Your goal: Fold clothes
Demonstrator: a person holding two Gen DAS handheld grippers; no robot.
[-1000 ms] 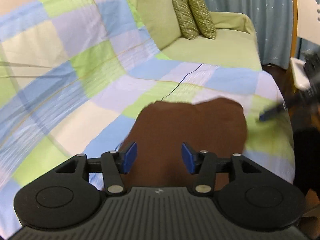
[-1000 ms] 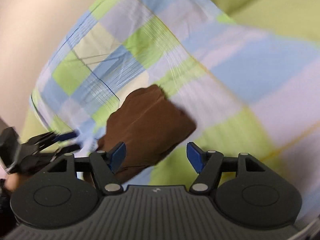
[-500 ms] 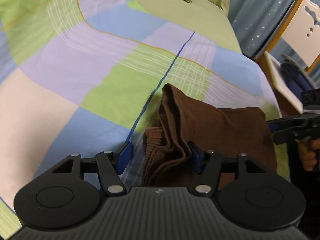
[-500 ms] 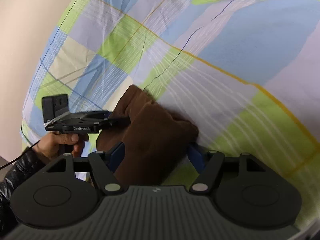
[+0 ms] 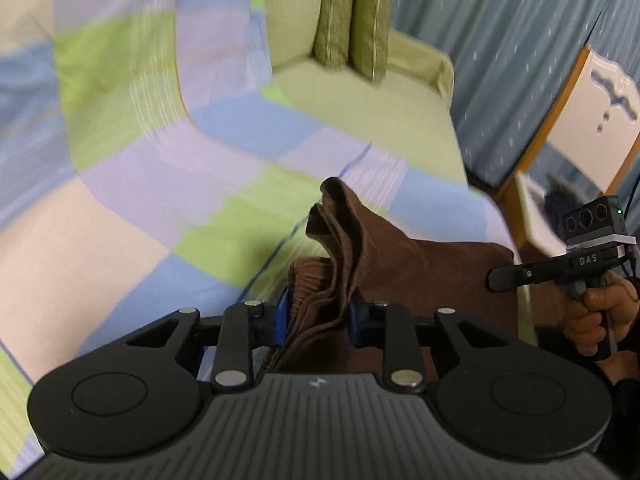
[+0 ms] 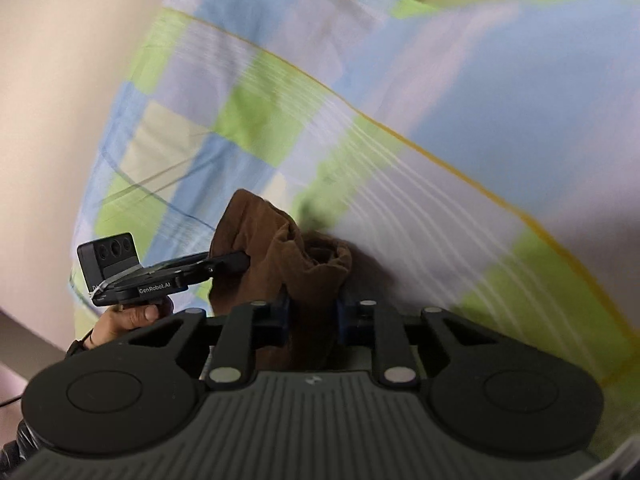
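A: Closing on cloth, both of them. Your left gripper point(image 5: 318, 316) has its blue pads point(image 5: 283, 316) pressing in on a bunched edge of the brown garment point(image 5: 420, 268), with folds standing up out of the jaws.

B: And my right gripper point(image 6: 311, 314)?

A: Its jaws are closing too, pinching another gathered corner of the same brown garment, which rises in a crumpled lump just ahead of the pads.

B: Where is the garment lying?

A: On the checked bedsheet point(image 5: 168, 200), blue, green and lilac squares, spread over the bed. The cloth stretches between your two grippers. In the left wrist view your right hand point(image 5: 596, 320) grips its handle at the far side of the cloth; in the right wrist view your left hand point(image 6: 132, 318) shows at the left, its gripper's fingers reaching into the garment's edge.

B: Anything else around?

A: Two green cushions point(image 5: 352, 28) stand upright side by side on a pale green sofa point(image 5: 380, 100) beyond the sheet, a blue curtain point(image 5: 500, 40) behind, and a white chair point(image 5: 592, 116) at the right.
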